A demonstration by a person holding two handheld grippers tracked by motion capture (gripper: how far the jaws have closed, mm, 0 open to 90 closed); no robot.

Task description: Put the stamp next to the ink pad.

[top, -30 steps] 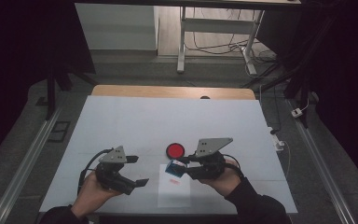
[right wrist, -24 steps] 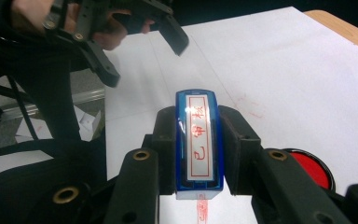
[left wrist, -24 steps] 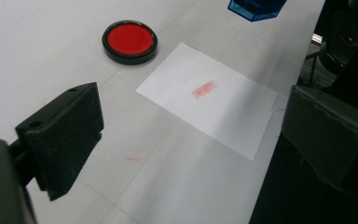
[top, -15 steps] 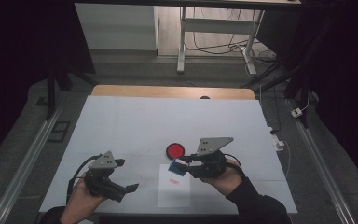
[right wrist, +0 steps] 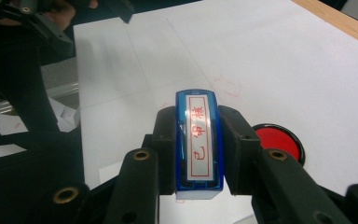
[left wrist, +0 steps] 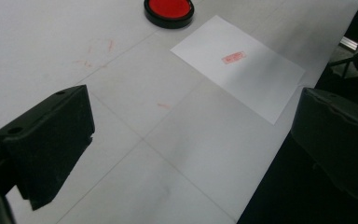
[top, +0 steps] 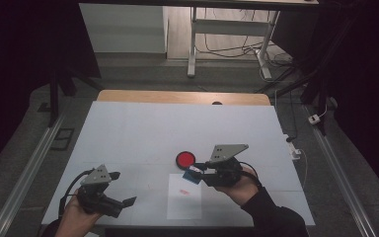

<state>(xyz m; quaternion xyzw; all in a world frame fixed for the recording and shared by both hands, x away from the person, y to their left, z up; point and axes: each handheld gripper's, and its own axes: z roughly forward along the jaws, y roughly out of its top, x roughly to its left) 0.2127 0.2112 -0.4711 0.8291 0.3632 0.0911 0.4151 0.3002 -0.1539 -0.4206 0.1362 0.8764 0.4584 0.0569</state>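
White sheeting covers the table (top: 143, 133), with a wooden edge at the far side and a dark room with table legs and cables beyond.

The right gripper (top: 201, 170) has its jaws clamped on a blue stamp (right wrist: 199, 144), held just above the near corner of a paper sheet (top: 185, 197). A red ink pad (top: 185, 159) sits just beyond and beside these jaws, close but apart.

The left gripper (top: 123, 202) stands near the table's front edge, well apart from the paper, jaws spread with nothing between them.

The right gripper view shows the stamp's label (red characters inside a red frame), which the high view does not resolve. The left gripper view shows the red imprint (left wrist: 233, 57) on the paper and faint red smears on the sheeting ahead of its jaws.
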